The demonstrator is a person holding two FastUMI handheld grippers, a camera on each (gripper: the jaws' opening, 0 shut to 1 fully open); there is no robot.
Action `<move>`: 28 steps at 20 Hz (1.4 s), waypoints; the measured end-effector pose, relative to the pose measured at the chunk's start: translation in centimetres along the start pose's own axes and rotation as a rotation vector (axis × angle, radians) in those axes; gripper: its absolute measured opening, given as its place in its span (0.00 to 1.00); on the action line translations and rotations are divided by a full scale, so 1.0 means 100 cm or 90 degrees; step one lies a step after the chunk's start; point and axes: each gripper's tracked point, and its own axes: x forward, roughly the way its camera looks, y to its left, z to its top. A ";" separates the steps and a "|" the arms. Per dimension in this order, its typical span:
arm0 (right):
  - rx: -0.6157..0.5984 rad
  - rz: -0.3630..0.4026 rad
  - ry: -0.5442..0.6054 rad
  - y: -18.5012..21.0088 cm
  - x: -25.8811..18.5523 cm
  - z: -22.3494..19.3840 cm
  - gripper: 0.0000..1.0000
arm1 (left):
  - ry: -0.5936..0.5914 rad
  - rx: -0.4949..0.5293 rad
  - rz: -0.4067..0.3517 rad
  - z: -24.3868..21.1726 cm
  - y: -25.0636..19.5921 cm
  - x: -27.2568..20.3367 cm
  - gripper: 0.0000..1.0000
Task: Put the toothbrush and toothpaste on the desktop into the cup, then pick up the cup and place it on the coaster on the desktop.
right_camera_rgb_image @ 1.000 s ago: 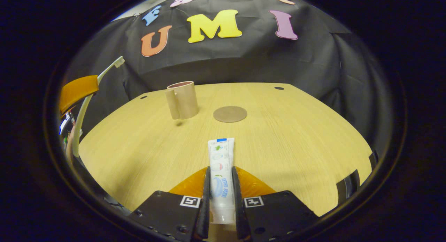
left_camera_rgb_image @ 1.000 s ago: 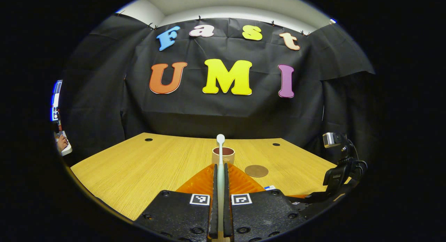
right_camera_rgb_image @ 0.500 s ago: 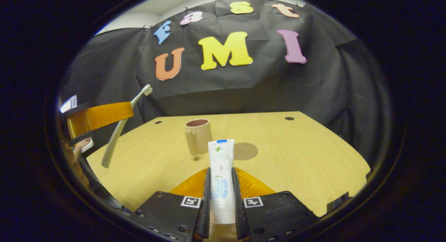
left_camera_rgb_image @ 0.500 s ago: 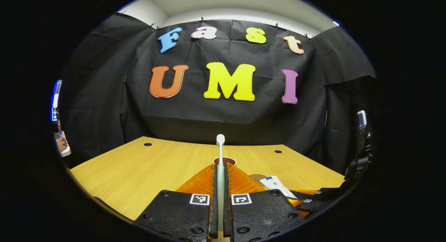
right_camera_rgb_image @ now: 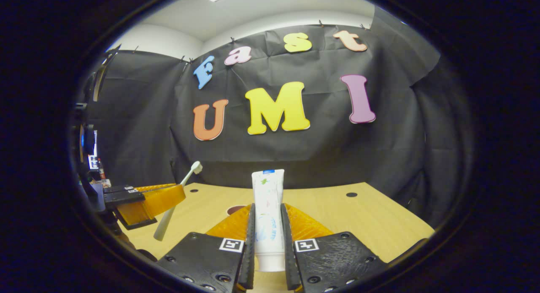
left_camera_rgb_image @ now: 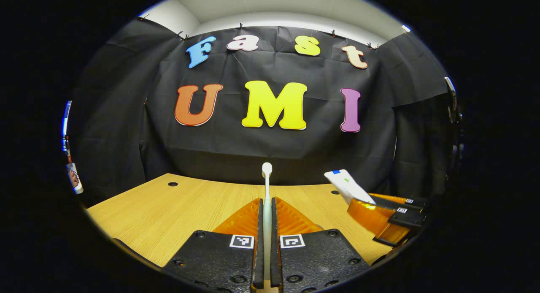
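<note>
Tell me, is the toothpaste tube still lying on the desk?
No, the right gripper holds the toothpaste tube up between both fingers, above the desk.

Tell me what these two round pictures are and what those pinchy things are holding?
A person holds a two-finger grabber in each hand, and each grabber carries its own camera. In the left gripper view, the left gripper squeezes a toothbrush pointing up. In the right gripper view, the right gripper squeezes a toothpaste tube. Below them is a wooden desk. A bit of the cup peeks out behind the right gripper's fingers. Both things are up in the air, not in the cup yet.
</note>
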 end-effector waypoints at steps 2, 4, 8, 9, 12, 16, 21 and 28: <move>-0.008 0.007 -0.004 -0.002 0.005 -0.011 0.29 | 0.009 -0.004 0.018 -0.013 0.009 0.008 0.08; -0.003 0.011 0.015 -0.006 0.010 -0.027 0.29 | 0.030 -0.014 0.000 -0.027 0.004 0.015 0.08; 0.004 0.002 0.043 -0.015 0.015 -0.042 0.29 | 0.063 -0.021 0.001 -0.049 0.011 0.028 0.08; 0.000 -0.004 0.040 -0.018 0.016 -0.042 0.29 | 0.068 -0.028 -0.008 -0.050 0.008 0.030 0.08; 0.012 -0.003 0.040 -0.020 0.015 -0.042 0.29 | 0.072 -0.031 -0.003 -0.052 0.011 0.030 0.08; 0.009 -0.003 0.038 -0.023 0.014 -0.040 0.31 | 0.064 -0.022 -0.001 -0.047 0.008 0.028 0.08; 0.037 0.022 0.044 -0.018 0.008 -0.039 0.31 | 0.051 -0.008 -0.015 -0.040 -0.005 0.032 0.08; 0.047 0.035 0.035 -0.022 0.010 -0.036 0.29 | 0.017 0.008 -0.003 0.001 -0.006 0.064 0.08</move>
